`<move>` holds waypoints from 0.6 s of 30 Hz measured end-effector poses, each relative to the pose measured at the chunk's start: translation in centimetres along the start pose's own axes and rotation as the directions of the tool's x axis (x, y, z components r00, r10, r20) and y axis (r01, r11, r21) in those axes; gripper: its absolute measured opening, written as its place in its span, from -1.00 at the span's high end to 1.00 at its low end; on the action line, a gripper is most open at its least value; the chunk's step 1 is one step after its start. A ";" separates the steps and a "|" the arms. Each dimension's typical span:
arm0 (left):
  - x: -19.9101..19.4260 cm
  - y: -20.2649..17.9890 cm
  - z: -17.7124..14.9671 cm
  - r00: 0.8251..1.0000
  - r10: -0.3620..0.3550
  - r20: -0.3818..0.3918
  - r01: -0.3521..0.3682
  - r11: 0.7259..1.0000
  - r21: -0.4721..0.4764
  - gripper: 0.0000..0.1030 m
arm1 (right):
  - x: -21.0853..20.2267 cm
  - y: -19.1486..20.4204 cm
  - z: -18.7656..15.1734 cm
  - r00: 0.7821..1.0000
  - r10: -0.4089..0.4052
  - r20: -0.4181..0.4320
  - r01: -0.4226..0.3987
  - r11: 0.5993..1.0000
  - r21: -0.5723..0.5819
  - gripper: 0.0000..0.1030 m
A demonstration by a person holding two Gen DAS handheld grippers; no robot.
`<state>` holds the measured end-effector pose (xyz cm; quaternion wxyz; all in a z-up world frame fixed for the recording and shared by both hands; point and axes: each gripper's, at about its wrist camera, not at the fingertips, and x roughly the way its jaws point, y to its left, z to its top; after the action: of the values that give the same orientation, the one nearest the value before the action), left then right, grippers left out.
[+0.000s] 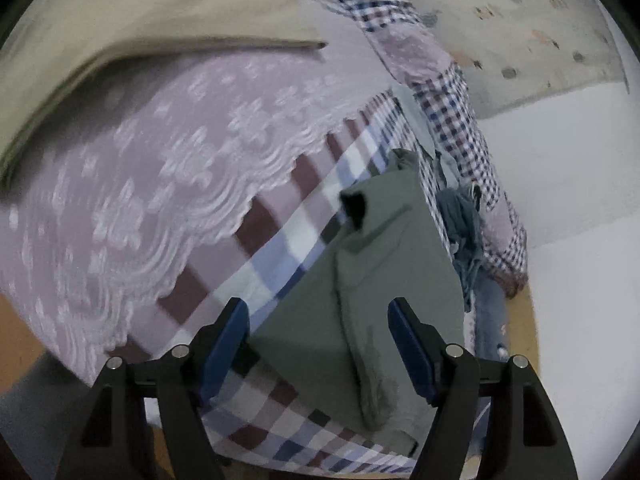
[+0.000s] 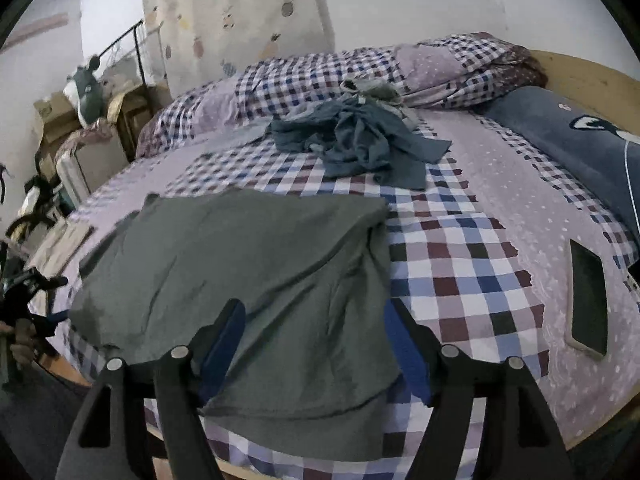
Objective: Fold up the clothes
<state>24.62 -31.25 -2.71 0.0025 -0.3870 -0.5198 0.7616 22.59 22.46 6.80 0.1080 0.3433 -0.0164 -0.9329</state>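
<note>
Lying spread over the near part of the bed [image 2: 460, 264] is the grey garment [image 2: 240, 272], its lower edge hanging slightly past the mattress edge. At the far left of the right wrist view, a hand [image 2: 20, 340] is holding the left gripper [image 2: 48, 300] just beside the garment's left edge; its state cannot be told from there. In the left wrist view that same gripper [image 1: 320, 344] is showing its blue pads [image 1: 224, 348] spread wide, with the grey cloth [image 1: 380, 280] lying between and beyond them, not pinched. Moving right, the right gripper [image 2: 316, 344] is hovering over the garment's near right part, jaws wide apart and gripping nothing. Behind the garment, a crumpled blue pile [image 2: 360, 140] is sitting near the folded checked quilt [image 2: 320, 76]. Farther right, a phone [image 2: 588, 304] is lying flat on the sheet, and a dark blue pillow [image 2: 580, 140] is resting at the far right.
</note>
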 end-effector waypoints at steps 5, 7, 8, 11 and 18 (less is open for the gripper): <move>0.3 1.5 -0.8 0.993 -0.118 -0.022 0.116 0.989 -0.094 -0.49 | 0.4 1.2 -0.3 1.000 0.006 -0.004 -0.007 0.999 -0.041 -0.47; 0.5 1.4 -0.8 0.987 -0.155 -0.031 0.151 0.984 -0.094 -0.50 | 0.6 1.8 -0.4 1.000 0.004 -0.008 -0.005 0.998 -0.063 -0.47; 0.5 1.4 -0.8 0.984 -0.173 -0.036 0.169 0.981 -0.094 -0.50 | 0.7 2.3 -0.5 1.000 0.000 -0.007 -0.001 0.997 -0.083 -0.47; 0.7 1.2 -0.9 0.972 -0.228 -0.049 0.222 0.970 -0.094 -0.50 | 0.7 4.2 -0.9 1.000 -0.010 0.004 0.011 0.989 -0.146 -0.47; 0.9 1.0 -1.0 0.944 -0.322 -0.074 0.315 0.945 -0.089 -0.50 | 2.1 10.8 -2.8 1.000 0.022 -0.015 -0.025 0.964 -0.264 -0.49</move>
<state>24.99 -30.59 -4.20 0.1337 -0.3309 -0.6034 0.7131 24.91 11.61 4.47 0.1639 0.3314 0.1047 -0.9232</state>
